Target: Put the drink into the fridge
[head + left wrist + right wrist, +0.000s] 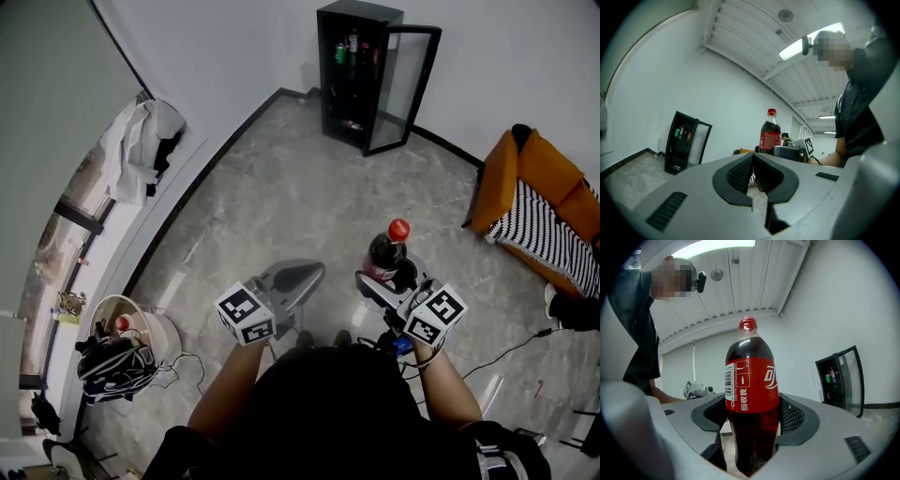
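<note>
Cola bottle (387,251) is standing upright between my right gripper's (392,274) jaws, which are spread wide and pressing on its lower body. My left gripper (298,277) is riding empty at 9 o'clock of it, jaws nearly together. I am facing the fridge (352,75), well apart at 12 o'clock, its door (410,84) hanging open. I am judging that carrying the load vertical and approaching squarely, clear of that door, is serving best.

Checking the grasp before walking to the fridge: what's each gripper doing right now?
Left gripper: closed, empty.
Right gripper: closed on the cola bottle.
</note>
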`<state>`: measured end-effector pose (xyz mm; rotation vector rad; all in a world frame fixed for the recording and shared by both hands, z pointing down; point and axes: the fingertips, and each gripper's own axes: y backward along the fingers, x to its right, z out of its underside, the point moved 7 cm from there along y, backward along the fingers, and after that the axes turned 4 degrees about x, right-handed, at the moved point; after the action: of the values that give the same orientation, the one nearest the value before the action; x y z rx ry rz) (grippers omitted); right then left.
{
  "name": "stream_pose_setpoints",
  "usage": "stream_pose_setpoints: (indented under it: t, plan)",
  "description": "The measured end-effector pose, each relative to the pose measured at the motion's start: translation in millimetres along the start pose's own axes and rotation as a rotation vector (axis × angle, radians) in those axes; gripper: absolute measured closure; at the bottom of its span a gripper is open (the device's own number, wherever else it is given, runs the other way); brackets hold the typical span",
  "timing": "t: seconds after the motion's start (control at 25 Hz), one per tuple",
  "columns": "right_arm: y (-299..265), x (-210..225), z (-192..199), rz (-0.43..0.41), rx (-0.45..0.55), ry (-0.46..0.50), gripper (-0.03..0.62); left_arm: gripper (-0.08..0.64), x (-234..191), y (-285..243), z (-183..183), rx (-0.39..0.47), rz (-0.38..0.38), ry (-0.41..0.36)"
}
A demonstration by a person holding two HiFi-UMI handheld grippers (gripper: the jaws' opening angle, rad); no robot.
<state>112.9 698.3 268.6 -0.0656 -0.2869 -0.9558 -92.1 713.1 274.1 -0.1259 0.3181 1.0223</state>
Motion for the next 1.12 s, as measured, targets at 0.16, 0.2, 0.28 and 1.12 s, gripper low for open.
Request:
stream_pose_setpoints:
  t: [0.16,0.2,0.28,1.12]
  plan:
    - [11.7,15.6,-2.1,0.02,0.017,-0.01,0.267,0.549,2.5,-8.0,3.8,-0.019,-0.024,-0.013]
    - [14.6,19.6,-2.0,0.024,0.017,-0.007,0.265,0.549,3.0,-10.2,4.4,-0.021,-0.032,-0.016]
    - [21.7,27.2,-0.7,0.037,0.009,0.002,0.265,0.549,4.8,-15.2,8.1,-0.033,-0.044,-0.02]
    - [-51.8,93.0,2.2,0.073,-0.029,-0.031,0.265,0.549,-96.5,-53.2,15.0,-0.057,0.027,0.058]
